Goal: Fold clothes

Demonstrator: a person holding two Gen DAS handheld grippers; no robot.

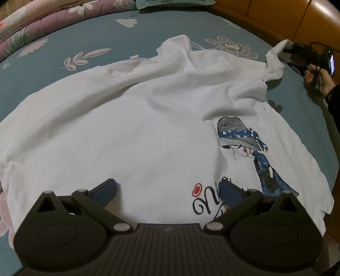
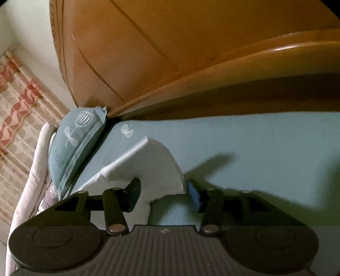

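Observation:
A white T-shirt [image 1: 136,127] with a printed girl in a hat lies spread and wrinkled on the teal flowered bedsheet [image 1: 85,40]. My left gripper [image 1: 167,190] is open and empty, low over the shirt's near part beside the black script print. My right gripper [image 2: 163,194] is open, its jaws standing on either side of a white sleeve [image 2: 157,167] that lies between them. In the left wrist view the right gripper [image 1: 285,54] shows at the far right, at the sleeve tip [image 1: 276,61], held by a hand.
A pink flowered quilt [image 1: 42,19] lies at the bed's far left. A teal pillow [image 2: 74,146] rests against the orange wooden headboard [image 2: 170,53]. A wooden bed rail [image 1: 265,19] runs along the right. A patterned curtain [image 2: 19,102] hangs at the left.

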